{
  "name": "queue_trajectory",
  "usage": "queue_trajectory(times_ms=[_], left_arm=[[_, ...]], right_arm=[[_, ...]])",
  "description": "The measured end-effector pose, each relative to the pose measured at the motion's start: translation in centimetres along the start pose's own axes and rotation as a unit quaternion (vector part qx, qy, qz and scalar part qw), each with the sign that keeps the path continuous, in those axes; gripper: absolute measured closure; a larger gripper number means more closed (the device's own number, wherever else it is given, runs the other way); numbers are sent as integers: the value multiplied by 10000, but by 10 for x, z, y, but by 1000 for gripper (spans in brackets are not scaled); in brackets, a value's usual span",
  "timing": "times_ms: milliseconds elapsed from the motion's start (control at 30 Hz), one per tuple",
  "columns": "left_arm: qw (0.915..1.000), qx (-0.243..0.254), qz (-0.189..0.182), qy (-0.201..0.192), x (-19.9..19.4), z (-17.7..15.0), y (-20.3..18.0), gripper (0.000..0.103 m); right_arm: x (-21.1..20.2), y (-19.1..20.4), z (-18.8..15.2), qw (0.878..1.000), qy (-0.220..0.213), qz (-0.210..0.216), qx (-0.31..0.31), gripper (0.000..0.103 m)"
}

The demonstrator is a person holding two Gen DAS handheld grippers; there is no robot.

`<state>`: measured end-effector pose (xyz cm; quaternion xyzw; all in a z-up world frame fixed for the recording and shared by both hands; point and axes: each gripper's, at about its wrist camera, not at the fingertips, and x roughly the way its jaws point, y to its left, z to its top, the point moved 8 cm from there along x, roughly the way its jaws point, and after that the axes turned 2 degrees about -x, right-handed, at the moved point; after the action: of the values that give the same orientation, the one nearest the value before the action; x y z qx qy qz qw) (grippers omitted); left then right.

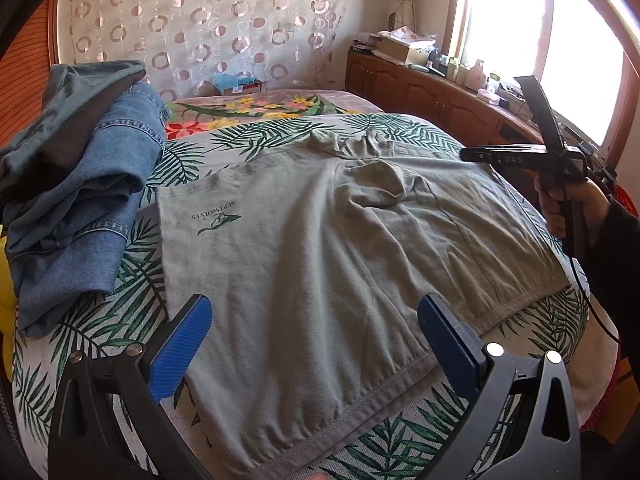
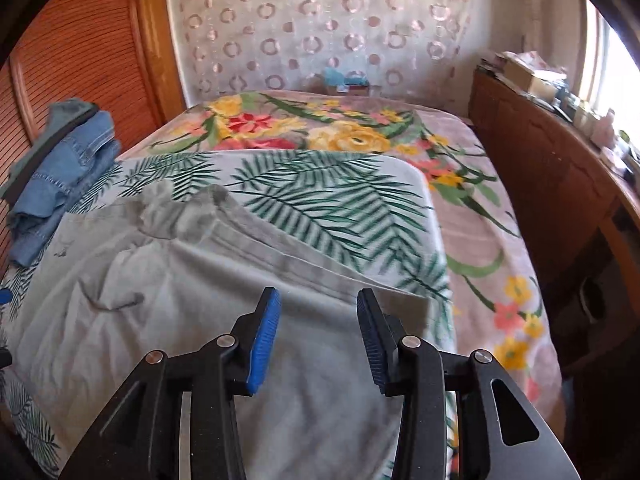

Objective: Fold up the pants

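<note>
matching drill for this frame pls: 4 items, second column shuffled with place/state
Column 1:
1. grey pants
2. denim pile
3. left claw
4. right claw

Column 2:
A. heaped at the left edge of the bed, beside the wooden panel
B. open, over the pants' side edge nearest the wooden cabinet
C. spread flat on the palm-leaf sheet, logo showing
D. open, fingers either side of the elastic hem at the near edge

Pairs: 1-C, 2-A, 3-D, 4-B
</note>
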<state>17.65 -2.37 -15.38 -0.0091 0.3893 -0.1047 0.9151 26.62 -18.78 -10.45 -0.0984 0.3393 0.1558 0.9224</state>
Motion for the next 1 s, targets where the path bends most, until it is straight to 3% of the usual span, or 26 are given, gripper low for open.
queue_trajectory(times_ms=[167,500,767,833,900,1000], left_arm=[[10000,27,13,-65,1,16,3,0],[9994,309,17,-179,13,54,-5,0],[9995,296,-50,-49,23,51,-8,0],[9995,323,-22,-17,24,49,-9,0],[9995,329,-20,-8,23,47,-9,0],[9995,317,-19,3,24,45,-9,0]], right_arm=[[19,27,14,9986,104,362,-376,61],[51,34,38,9953,400,505,-725,66],[69,43,54,9943,443,434,-873,67],[73,45,57,9942,428,471,-870,90],[74,49,56,9931,391,551,-958,99],[72,54,57,9931,238,538,-1018,100]])
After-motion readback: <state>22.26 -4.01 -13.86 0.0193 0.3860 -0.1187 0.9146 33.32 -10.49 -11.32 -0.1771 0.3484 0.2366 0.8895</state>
